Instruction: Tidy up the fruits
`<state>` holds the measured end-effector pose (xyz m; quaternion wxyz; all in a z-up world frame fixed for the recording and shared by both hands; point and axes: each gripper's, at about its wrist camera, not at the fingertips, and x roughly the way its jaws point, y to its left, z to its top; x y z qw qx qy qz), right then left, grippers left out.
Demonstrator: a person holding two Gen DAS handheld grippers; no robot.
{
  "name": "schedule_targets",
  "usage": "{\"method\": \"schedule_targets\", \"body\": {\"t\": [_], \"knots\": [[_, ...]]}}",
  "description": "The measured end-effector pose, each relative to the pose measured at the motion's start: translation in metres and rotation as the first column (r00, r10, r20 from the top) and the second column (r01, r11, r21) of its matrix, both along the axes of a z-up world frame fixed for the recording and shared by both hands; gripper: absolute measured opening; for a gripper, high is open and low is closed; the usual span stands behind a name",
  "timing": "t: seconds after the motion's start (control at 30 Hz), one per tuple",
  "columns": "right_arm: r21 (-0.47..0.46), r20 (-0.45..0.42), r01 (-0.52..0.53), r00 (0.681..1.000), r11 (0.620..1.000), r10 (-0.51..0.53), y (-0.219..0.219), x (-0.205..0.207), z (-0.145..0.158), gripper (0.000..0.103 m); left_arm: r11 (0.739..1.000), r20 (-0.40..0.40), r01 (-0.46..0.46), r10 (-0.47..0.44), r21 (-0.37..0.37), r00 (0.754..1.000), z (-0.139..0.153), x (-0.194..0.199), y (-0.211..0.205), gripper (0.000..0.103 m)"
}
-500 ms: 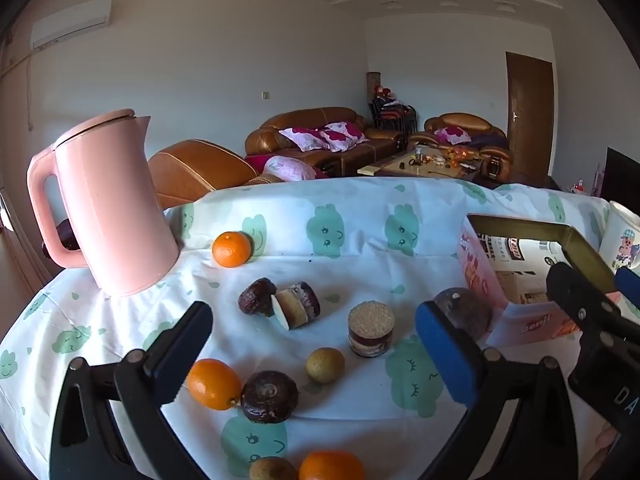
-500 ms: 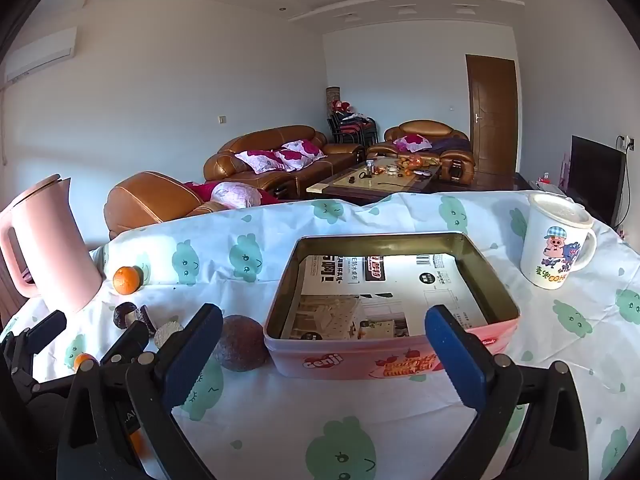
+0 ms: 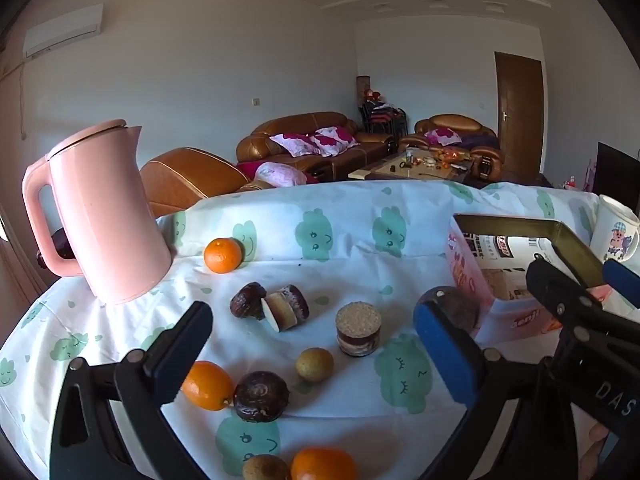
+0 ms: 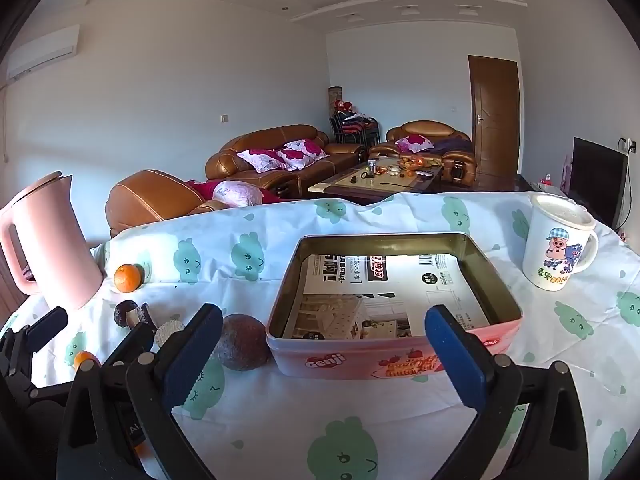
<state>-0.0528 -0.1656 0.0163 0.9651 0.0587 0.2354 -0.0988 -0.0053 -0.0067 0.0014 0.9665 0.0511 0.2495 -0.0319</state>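
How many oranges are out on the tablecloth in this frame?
3. One orange sits beside the pink kettle, one lies by the left claw's left finger touching a dark round fruit, and one is cut off at the bottom edge. More may lie below view.

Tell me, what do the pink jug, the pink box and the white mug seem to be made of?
Pink jug: probably plastic, with an even matt skin and a moulded handle. Pink box: likely tin, its inner walls a dull gold metal, the outside printed. White mug: ceramic by its glossy glaze and cartoon print, though plastic is possible.
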Motion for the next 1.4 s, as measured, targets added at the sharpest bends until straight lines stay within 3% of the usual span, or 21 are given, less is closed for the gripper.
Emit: {"method": "schedule_targets", "body": {"t": [1.4], "knots": [[-0.004, -0.007, -0.006, 1.000, 1.000, 0.006, 0.0004, 0.0012, -0.0012, 0.102, 1.000, -0.007, 0.000, -0.001, -0.008, 1.000, -0.0011, -0.0016, 0.0019, 0.103]]}}
